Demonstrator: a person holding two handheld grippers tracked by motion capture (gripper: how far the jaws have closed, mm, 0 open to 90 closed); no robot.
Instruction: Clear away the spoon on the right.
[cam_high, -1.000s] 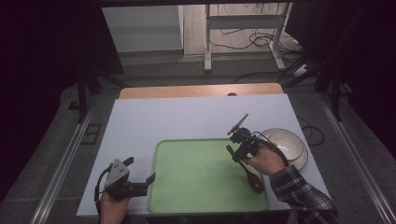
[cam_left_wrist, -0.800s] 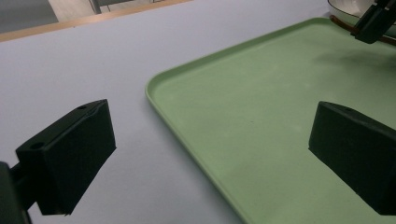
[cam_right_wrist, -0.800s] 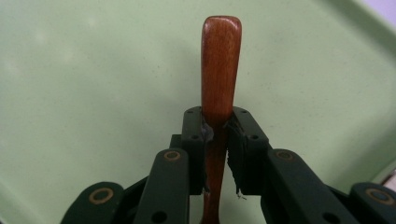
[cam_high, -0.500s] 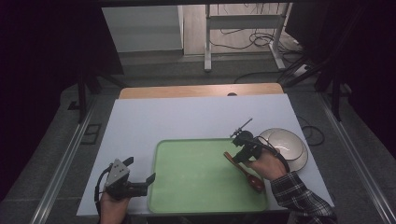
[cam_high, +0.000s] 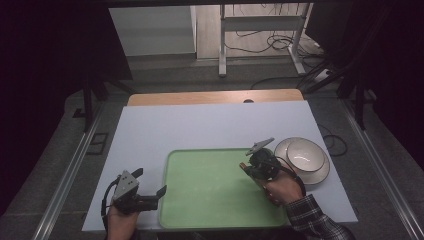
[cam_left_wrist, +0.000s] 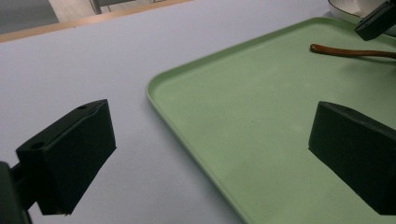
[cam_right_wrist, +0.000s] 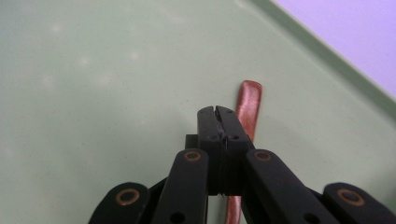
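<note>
A brown wooden spoon lies on the green tray, its handle pointing left near the tray's right side. My right gripper points down at the tray with its jaws pressed together. They have just been closing, and nothing shows between the tips. The spoon's handle runs beside and under them on the right. In the high view the right gripper sits over the spoon's handle end. My left gripper rests open at the tray's left edge, its jaws wide apart and empty.
A white bowl sits on a plate just right of the tray, on the pale table. The bowl's rim is near the spoon. A wooden strip borders the table's far edge.
The right hand has come nearer and lower onto the tray, over the spoon. The left hand has kept still.
</note>
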